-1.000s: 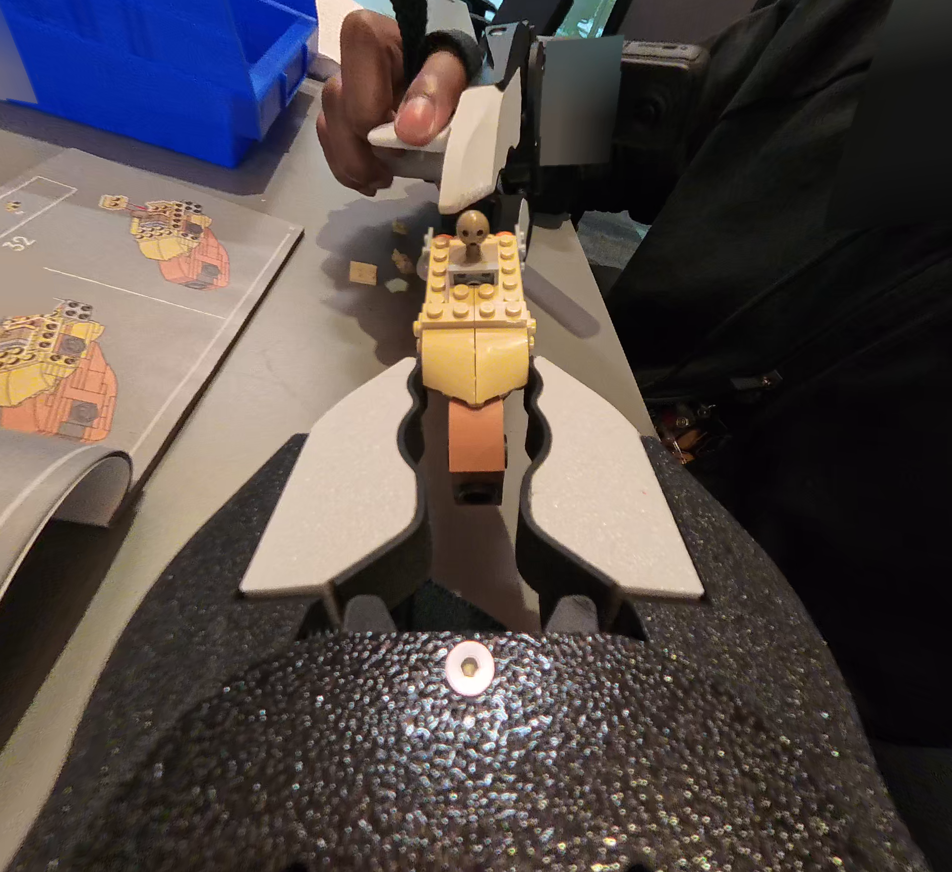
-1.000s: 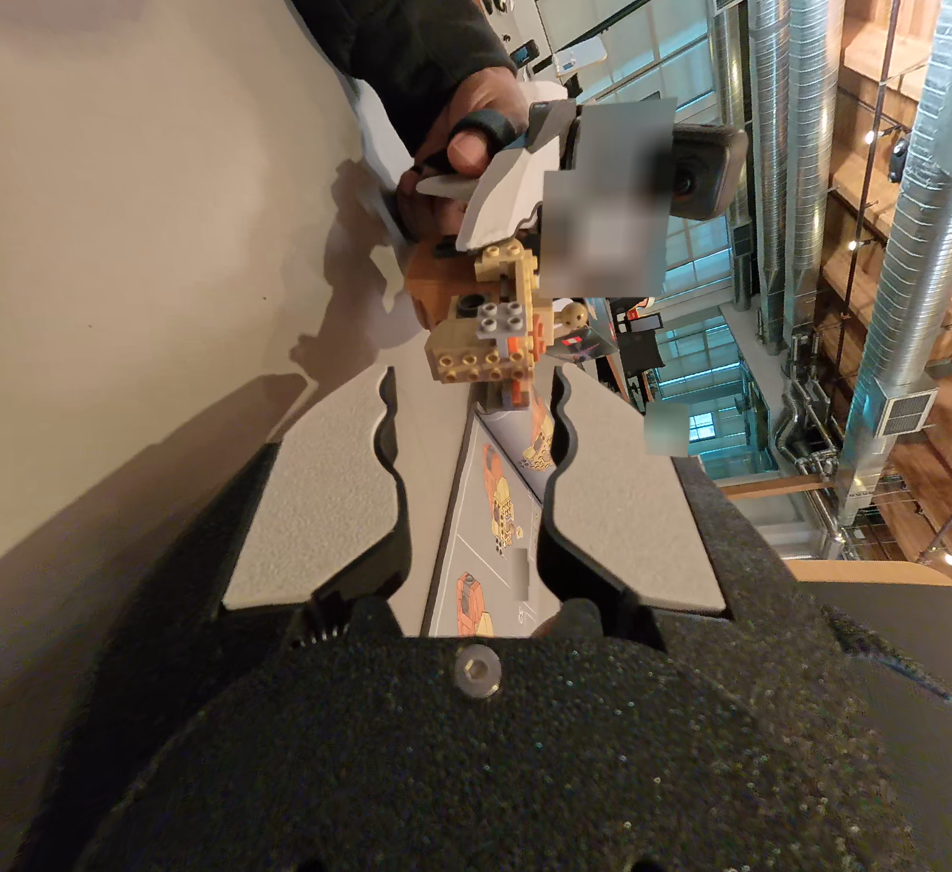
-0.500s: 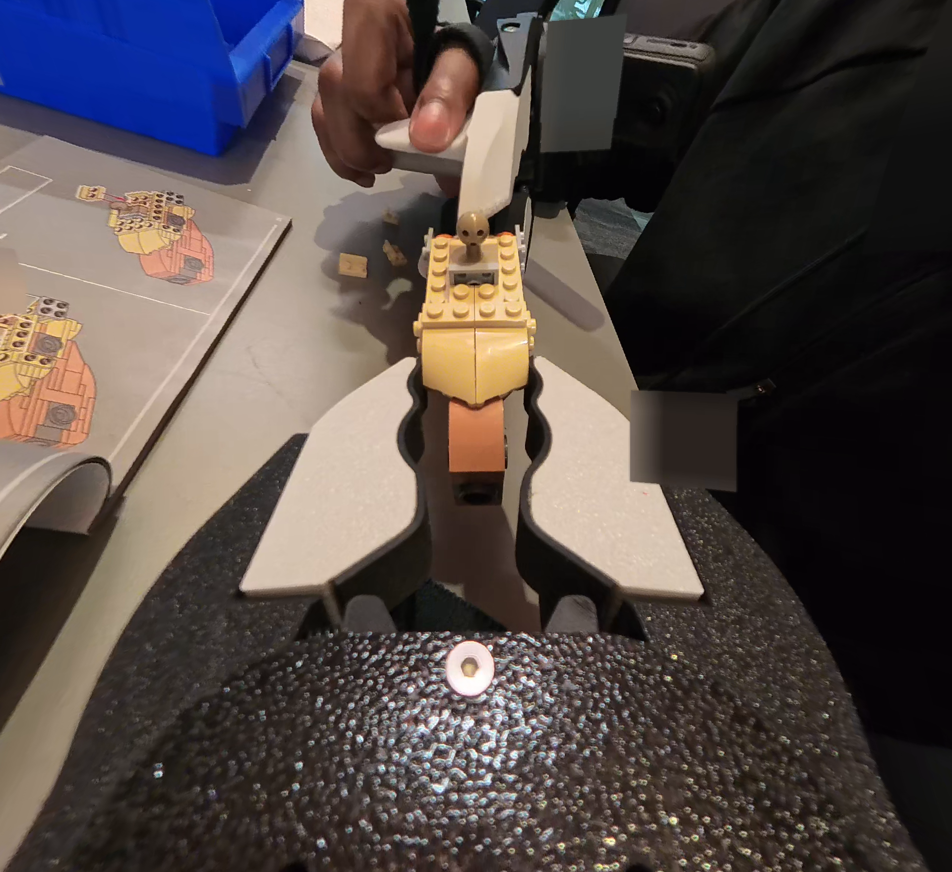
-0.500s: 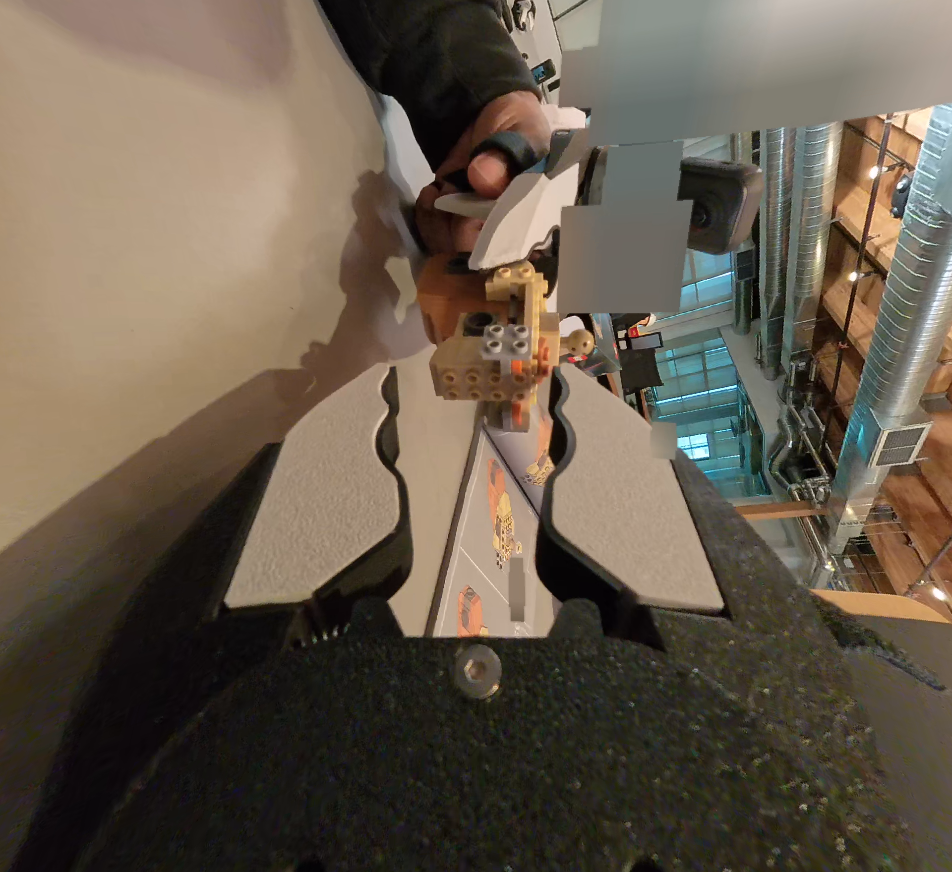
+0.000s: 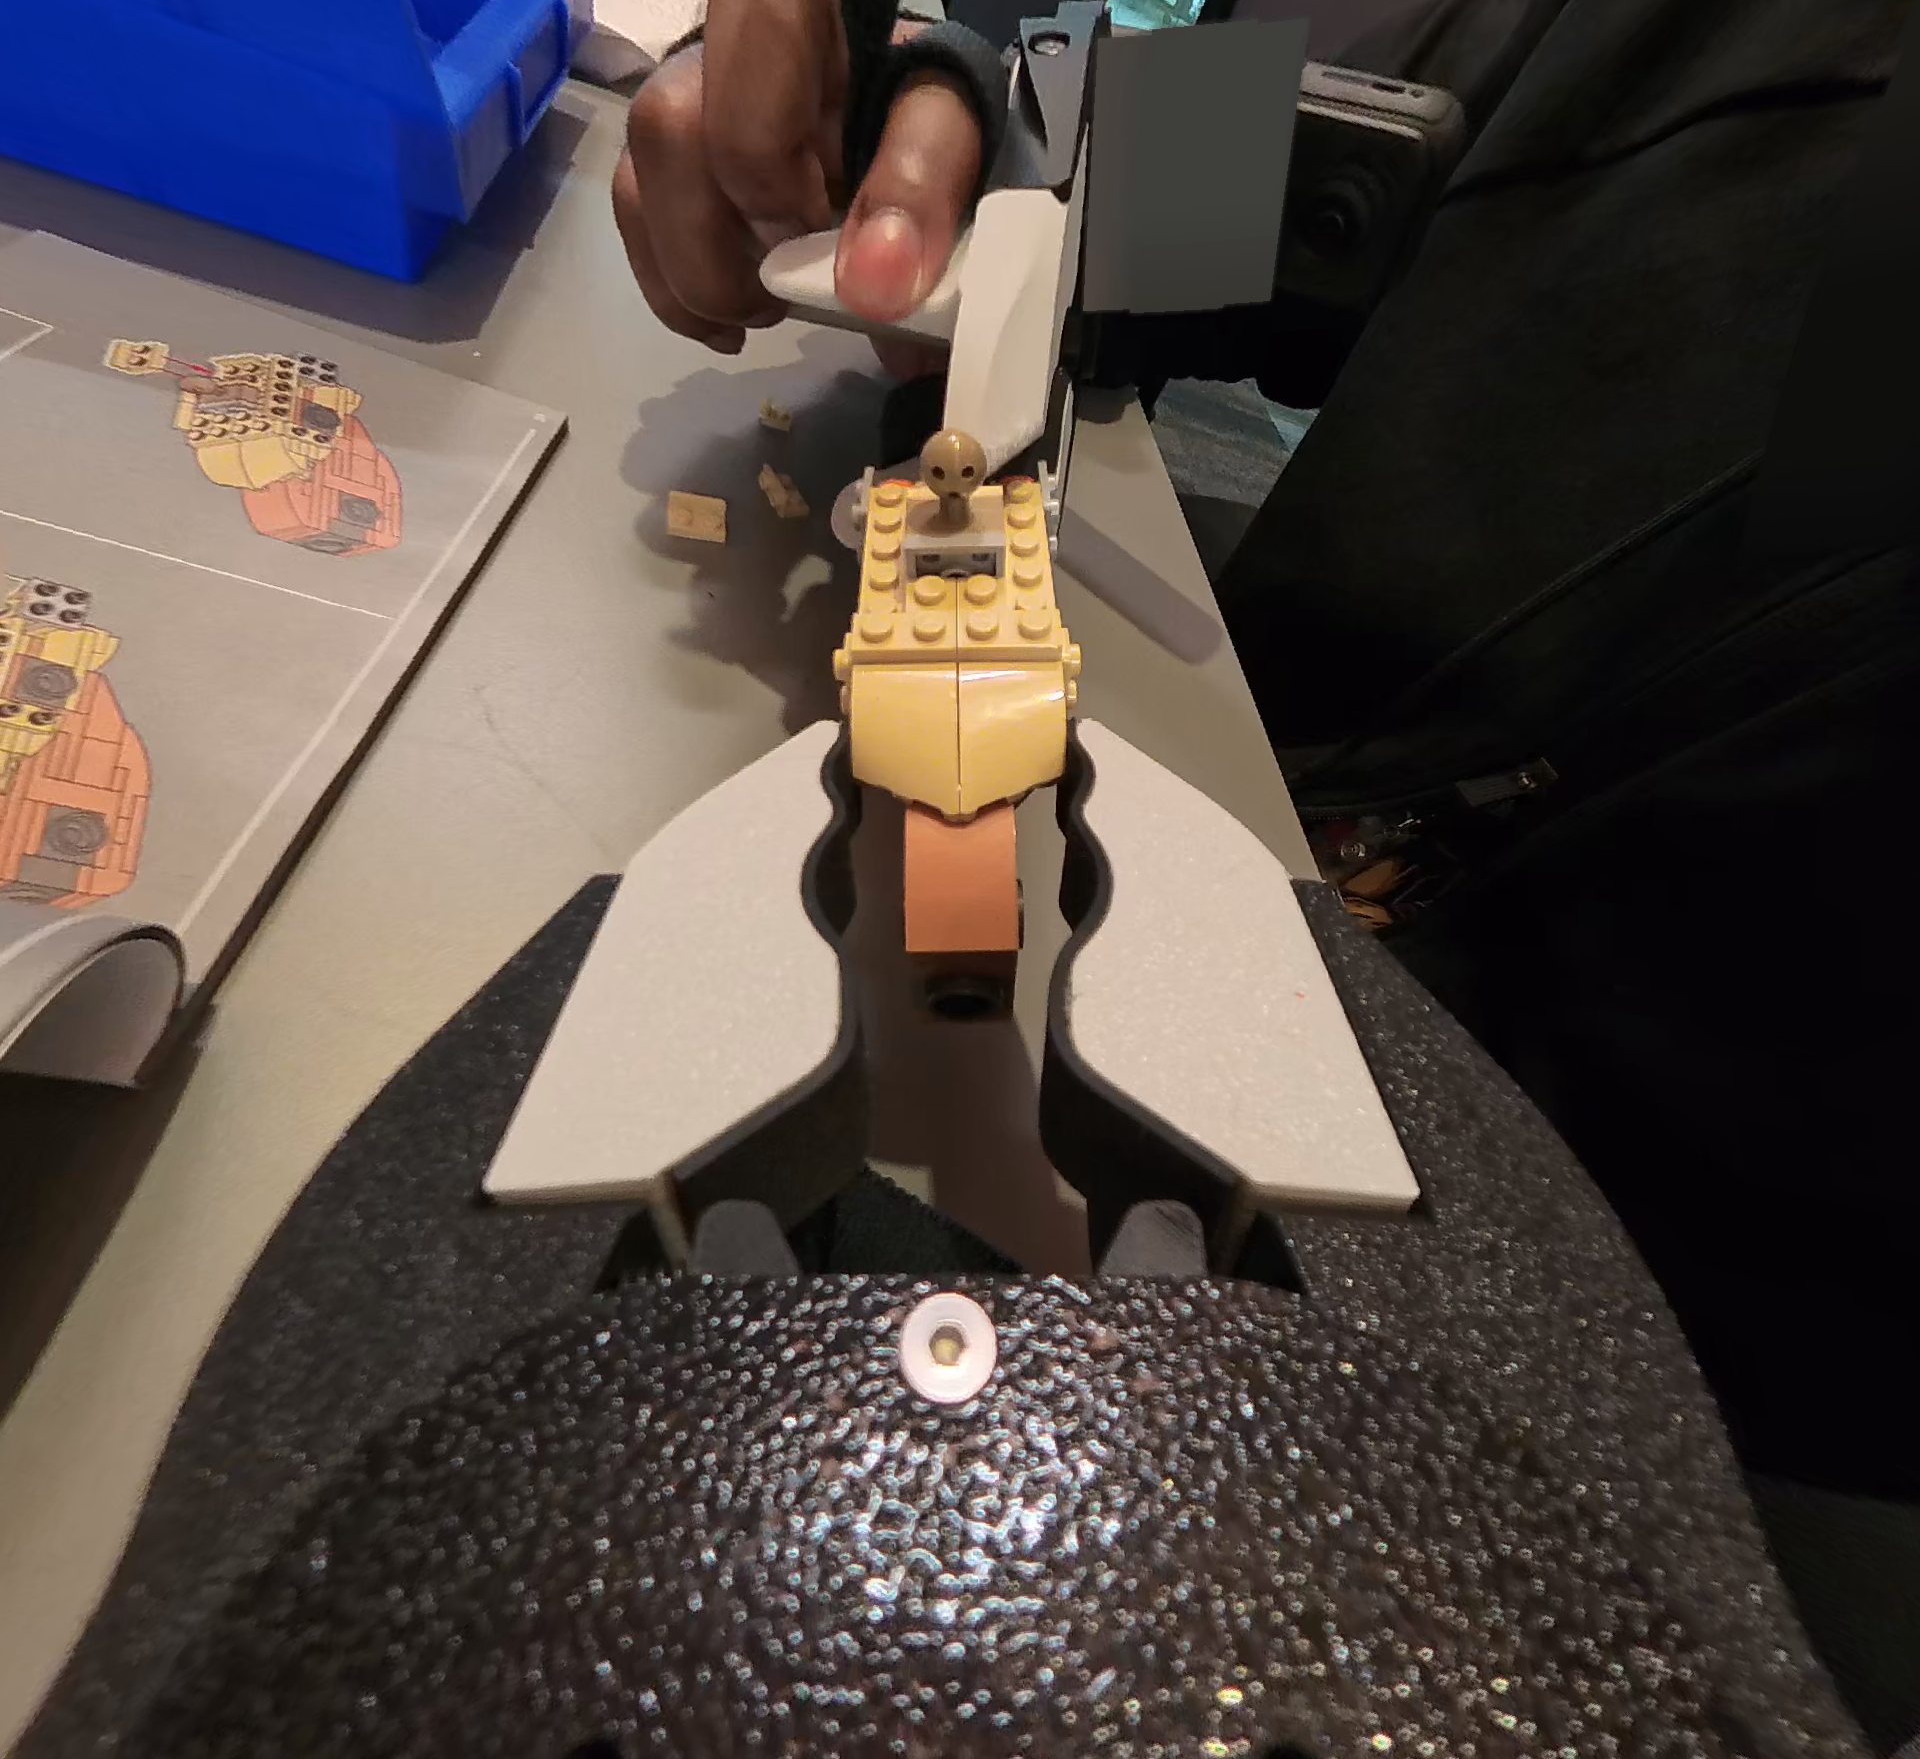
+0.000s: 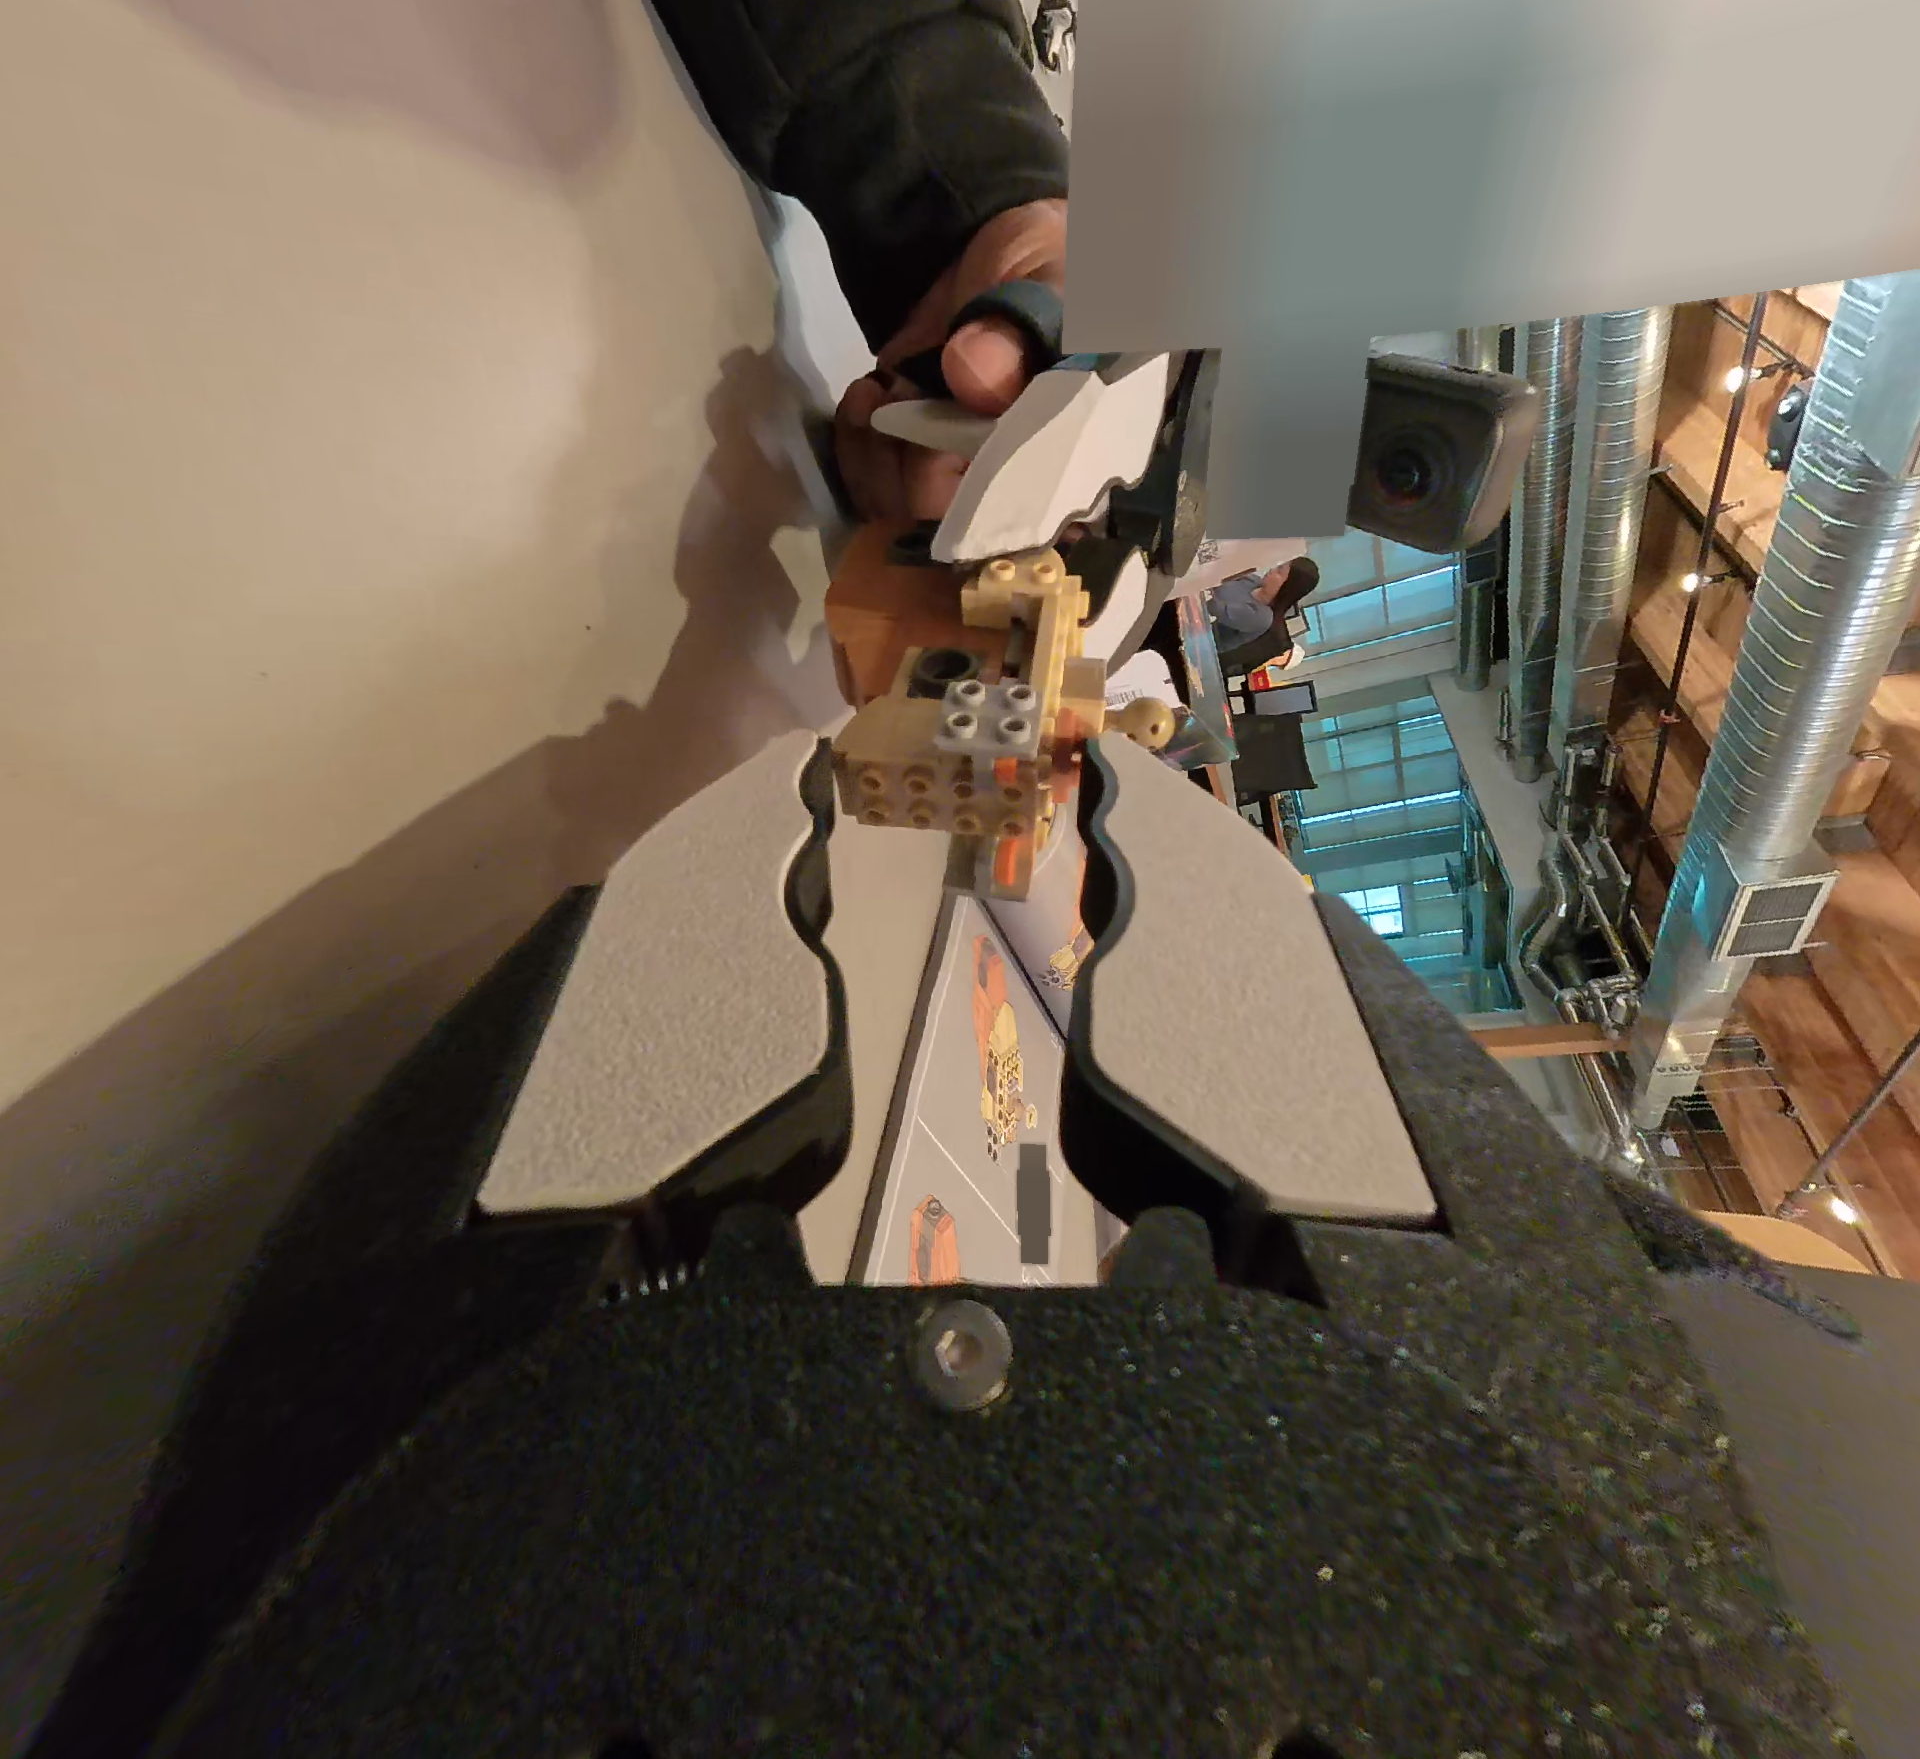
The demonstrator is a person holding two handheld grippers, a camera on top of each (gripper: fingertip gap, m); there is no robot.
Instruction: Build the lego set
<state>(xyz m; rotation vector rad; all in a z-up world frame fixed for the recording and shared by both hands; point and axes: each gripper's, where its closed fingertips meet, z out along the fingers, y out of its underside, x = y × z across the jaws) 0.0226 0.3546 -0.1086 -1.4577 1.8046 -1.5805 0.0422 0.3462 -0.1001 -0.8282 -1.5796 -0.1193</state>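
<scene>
- The left gripper point(image 5: 958, 753) has flat, grainy grey fingers point(image 5: 727, 961) with wavy black inner edges, set on a pebbled black body. They are clamped on the model point(image 5: 958, 670), which is held above the table point(image 5: 499, 774).
- The model is glossy plastic: tan studded plates on top, two smooth rounded tan slopes at the near end, an orange-brown curved piece beneath, and a small round-headed knob point(image 5: 953, 462) on a grey block.
- In the right wrist view the right gripper point(image 6: 956, 764) reaches the model's point(image 6: 956, 753) far end; its fingers point(image 6: 675, 982) flank the studded tan block, spread apart, and whether they touch it cannot be told.
- A hand point(image 5: 790, 151) with a black strap holds the right gripper's white handle.
- Small tan pieces point(image 5: 696, 514) lie loose on the smooth grey table, near the matte booklet point(image 5: 260, 566) with its curled page. A blue plastic bin point(image 5: 260, 47) stands behind it.
- Against half a second earlier, the right gripper sits closer around the model's end in its own view, and the booklet has shifted a little in the left view; the left gripper's hold looks unchanged.
</scene>
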